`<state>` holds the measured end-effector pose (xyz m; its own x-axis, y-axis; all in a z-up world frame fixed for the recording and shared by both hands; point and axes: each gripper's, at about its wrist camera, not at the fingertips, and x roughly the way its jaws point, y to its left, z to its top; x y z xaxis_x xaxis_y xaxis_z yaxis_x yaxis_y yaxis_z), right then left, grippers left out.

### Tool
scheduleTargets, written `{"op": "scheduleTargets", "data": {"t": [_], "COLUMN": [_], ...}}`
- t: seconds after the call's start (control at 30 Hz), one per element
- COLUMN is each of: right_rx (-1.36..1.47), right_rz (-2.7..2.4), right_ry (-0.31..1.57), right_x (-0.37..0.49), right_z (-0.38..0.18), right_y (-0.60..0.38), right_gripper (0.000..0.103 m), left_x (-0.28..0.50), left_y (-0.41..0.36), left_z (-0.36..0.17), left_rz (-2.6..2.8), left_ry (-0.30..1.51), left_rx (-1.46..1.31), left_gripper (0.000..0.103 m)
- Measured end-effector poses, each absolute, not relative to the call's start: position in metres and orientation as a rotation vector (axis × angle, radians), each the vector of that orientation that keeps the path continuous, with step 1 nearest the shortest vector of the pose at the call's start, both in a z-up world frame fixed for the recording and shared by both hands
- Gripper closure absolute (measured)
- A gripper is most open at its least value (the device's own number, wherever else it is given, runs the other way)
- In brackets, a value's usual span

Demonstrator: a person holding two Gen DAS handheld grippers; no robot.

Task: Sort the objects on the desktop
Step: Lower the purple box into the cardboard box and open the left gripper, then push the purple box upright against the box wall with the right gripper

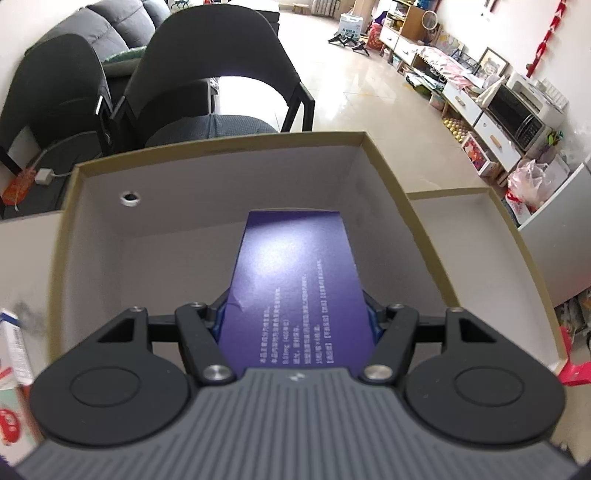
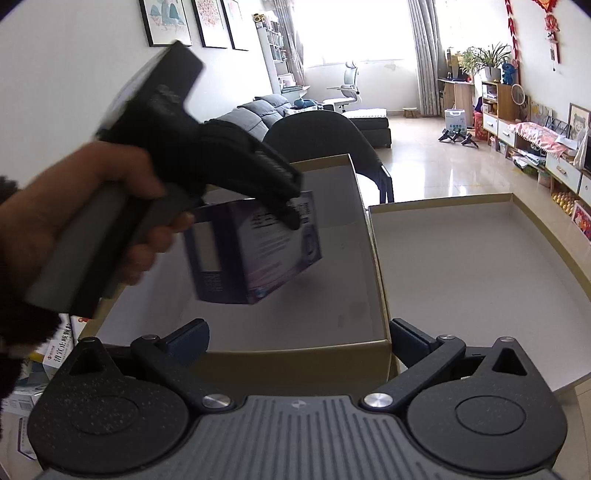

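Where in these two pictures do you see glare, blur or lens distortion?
Left wrist view: a bright glare patch on the purple box held by the left claw, and the cardboard box rim bows from the fisheye. Right wrist view: the hand and the purple box are motion-blurred, and the window is overexposed.

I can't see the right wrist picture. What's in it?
The left tongs, held by a hand, carry a purple box over the deep cardboard box. The right tongs wait open below, beside a shallow tray.
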<state>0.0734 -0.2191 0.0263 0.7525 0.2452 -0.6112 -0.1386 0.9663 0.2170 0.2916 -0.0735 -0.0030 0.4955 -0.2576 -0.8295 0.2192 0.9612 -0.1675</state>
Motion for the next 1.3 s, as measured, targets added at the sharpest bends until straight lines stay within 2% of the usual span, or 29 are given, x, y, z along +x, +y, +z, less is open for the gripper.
{"op": "scheduleTargets", "data": {"t": [0.37, 0.5, 0.63, 0.87, 1.2, 1.3], "right_rx": [0.131, 0.118, 0.09, 0.015, -0.138, -0.184], "right_rz": [0.195, 0.19, 0.181, 0.19, 0.293, 0.329], "right_ry": [0.673, 0.669, 0.659, 0.639, 0.662, 0.673], "right_x": [0.069, 0.068, 0.066, 0.065, 0.088, 0.096], "right_z": [0.033, 0.035, 0.04, 0.052, 0.059, 0.061], "right_y": [-0.217, -0.216, -0.214, -0.204, -0.19, -0.187], "right_gripper": [0.0, 0.0, 0.0, 0.0, 0.001, 0.005], "left_x": [0.293, 0.294, 0.286, 0.267, 0.237, 0.229], "left_y": [-0.086, -0.082, -0.077, -0.054, -0.002, 0.008], "left_z": [-0.009, -0.014, -0.008, 0.011, 0.036, 0.041], "left_rz": [-0.281, -0.324, -0.334, -0.35, -0.349, -0.372], "left_ry": [1.019, 1.076, 1.049, 0.986, 0.901, 0.875], "left_rx": [-0.016, -0.039, -0.017, 0.004, -0.059, -0.097], "left_gripper": [0.039, 0.035, 0.035, 0.024, 0.019, 0.016]}}
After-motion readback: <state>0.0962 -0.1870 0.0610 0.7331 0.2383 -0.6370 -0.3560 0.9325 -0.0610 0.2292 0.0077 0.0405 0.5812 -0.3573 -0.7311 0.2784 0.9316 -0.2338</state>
